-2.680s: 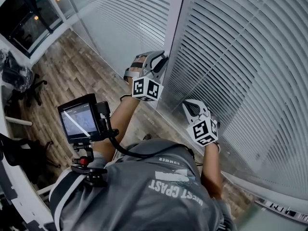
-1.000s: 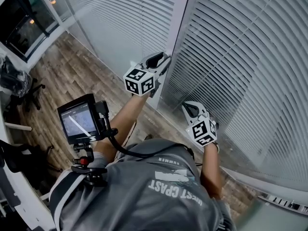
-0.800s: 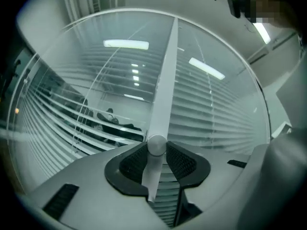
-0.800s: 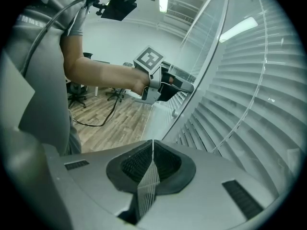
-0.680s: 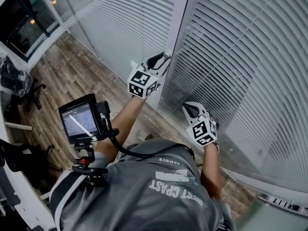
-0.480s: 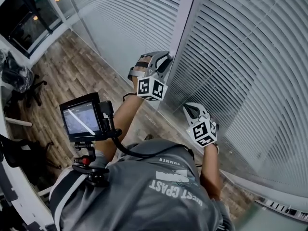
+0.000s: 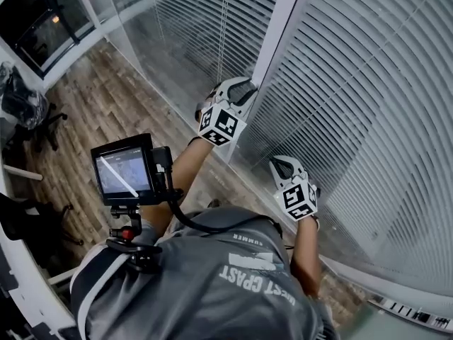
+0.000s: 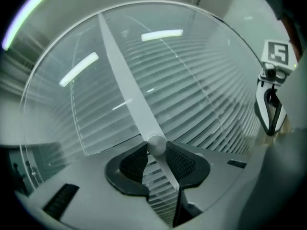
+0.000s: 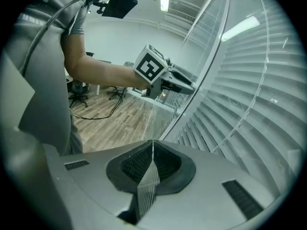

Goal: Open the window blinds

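Observation:
White slatted blinds cover two window panes, the left blind (image 7: 177, 34) and the right blind (image 7: 375, 98), with a white frame post (image 7: 283, 27) between them. A thin white tilt wand (image 7: 224, 27) hangs in front of the left blind. My left gripper (image 7: 244, 89) is raised to it and points level. In the left gripper view, that gripper (image 8: 156, 151) is shut on the wand (image 8: 127, 90), its dark pads (image 8: 135, 163) squeezing the rounded end. My right gripper (image 7: 281, 165) hangs lower, near the right blind, and its jaws (image 9: 152, 143) are shut on nothing.
A small monitor on a flexible arm (image 7: 126, 172) sticks out at my chest's left. Wood floor (image 7: 92, 112) runs along the window wall, and office chairs (image 7: 25, 105) stand far left. A low sill (image 7: 403, 307) lies at the lower right.
My left gripper has rolled about its own axis while holding the wand. The left blind's slats have tilted and now let more through. The right gripper has stayed still.

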